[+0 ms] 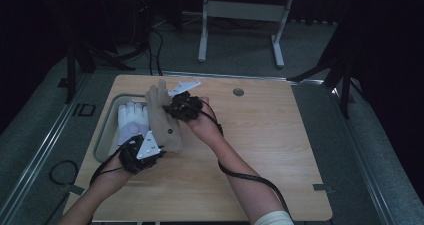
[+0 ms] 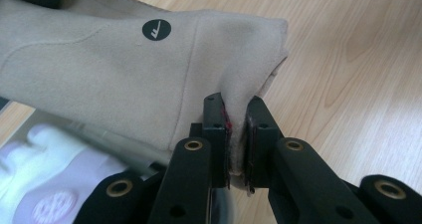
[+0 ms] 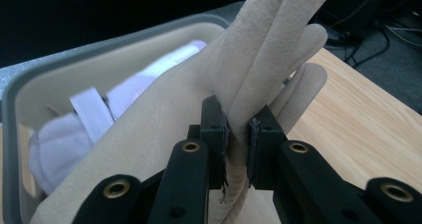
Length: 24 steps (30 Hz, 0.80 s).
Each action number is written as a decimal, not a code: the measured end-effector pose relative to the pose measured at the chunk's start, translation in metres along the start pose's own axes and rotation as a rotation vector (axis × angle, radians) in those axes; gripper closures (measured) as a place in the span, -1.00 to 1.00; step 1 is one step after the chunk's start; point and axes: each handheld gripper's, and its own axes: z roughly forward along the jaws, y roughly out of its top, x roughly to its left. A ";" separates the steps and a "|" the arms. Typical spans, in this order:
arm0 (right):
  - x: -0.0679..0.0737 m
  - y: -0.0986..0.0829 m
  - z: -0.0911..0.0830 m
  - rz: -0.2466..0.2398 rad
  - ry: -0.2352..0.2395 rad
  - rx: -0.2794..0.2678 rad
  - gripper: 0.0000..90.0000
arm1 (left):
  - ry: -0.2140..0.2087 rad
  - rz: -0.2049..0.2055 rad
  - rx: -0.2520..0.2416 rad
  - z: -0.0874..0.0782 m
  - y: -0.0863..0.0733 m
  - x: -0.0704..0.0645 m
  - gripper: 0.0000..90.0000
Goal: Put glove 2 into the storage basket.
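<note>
A beige glove (image 1: 162, 117) with a small black round logo (image 2: 156, 29) is held stretched between both grippers above the table's left part. My left gripper (image 1: 141, 152) is shut on the glove's cuff edge (image 2: 238, 129). My right gripper (image 1: 183, 106) is shut on the glove's finger end (image 3: 239, 134), and the beige fingers (image 3: 278, 30) stick up past its jaws. A white and lilac glove (image 1: 132, 122) lies in the grey tray (image 1: 111, 109) under and beside the beige one.
The wooden table (image 1: 270, 135) stretches bare to the right, with a small round grommet (image 1: 238, 92) near its far edge. A white desk frame (image 1: 240, 15) stands on the floor beyond. Black cables (image 1: 250, 177) trail from the grippers.
</note>
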 end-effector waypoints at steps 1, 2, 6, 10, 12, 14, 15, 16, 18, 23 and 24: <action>0.003 0.003 0.004 -0.004 0.004 -0.001 0.79 | 0.004 -0.005 0.002 -0.002 -0.003 0.002 0.84; 0.005 0.006 0.008 -0.004 0.011 -0.001 0.79 | 0.012 -0.006 0.008 -0.004 -0.006 0.004 0.84; 0.014 0.014 0.022 -0.016 0.030 -0.002 0.79 | 0.028 -0.025 0.015 -0.011 -0.019 0.009 0.84; 0.022 0.023 0.035 -0.024 0.046 0.003 0.79 | 0.041 -0.051 0.023 -0.017 -0.032 0.017 0.84; 0.025 0.027 0.041 -0.026 0.054 0.003 0.79 | 0.049 -0.061 0.027 -0.021 -0.037 0.020 0.84; 0.029 0.031 0.047 -0.032 0.064 0.003 0.79 | 0.059 -0.062 0.033 -0.023 -0.042 0.021 0.84; 0.031 0.032 0.049 -0.038 0.065 0.005 0.79 | 0.060 -0.065 0.040 -0.024 -0.044 0.023 0.84; 0.033 0.034 0.052 -0.038 0.071 0.009 0.79 | 0.066 -0.064 0.047 -0.025 -0.046 0.024 0.84; 0.035 0.036 0.058 -0.041 0.070 0.012 0.79 | 0.069 -0.074 0.048 -0.025 -0.049 0.026 0.84; 0.037 0.038 0.076 -0.033 0.080 0.019 0.79 | 0.077 -0.093 0.057 -0.023 -0.057 0.032 0.84; 0.038 0.038 0.080 -0.035 0.077 0.025 0.79 | 0.075 -0.097 0.063 -0.022 -0.059 0.033 0.84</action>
